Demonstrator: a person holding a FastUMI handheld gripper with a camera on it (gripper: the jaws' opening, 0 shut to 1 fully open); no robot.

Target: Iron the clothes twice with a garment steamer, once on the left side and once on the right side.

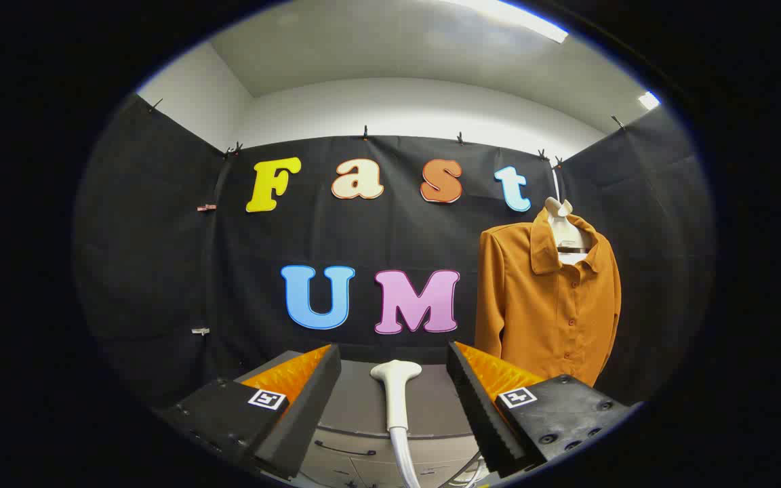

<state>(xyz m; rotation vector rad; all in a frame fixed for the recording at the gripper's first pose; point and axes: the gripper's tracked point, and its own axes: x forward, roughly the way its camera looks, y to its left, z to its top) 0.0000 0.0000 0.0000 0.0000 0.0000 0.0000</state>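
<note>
Lying on the grey surface, the white garment steamer head points away from the camera, with its wide flat nozzle at the far end and its narrow handle coming toward the viewer. From the near end of the handle a pale hose goes down past the front edge of the surface. The steamer sits in the gap between the two fingers of the claw, and it touches neither of them; there is free space on both sides. The claw is wide open and it holds nothing. Each finger carries a small square marker on its top. To the right, beyond the right finger, an orange-brown shirt hangs upright on a pale hanger in front of the black cloth wall. The shirt is buttoned, the collar is spread open, and both sleeves hang straight down at its sides. It is well apart from the steamer. Below the front edge of the surface, grey drawer fronts with dark handles are visible. Above the cloth wall there is a white wall and a ceiling light.
</note>
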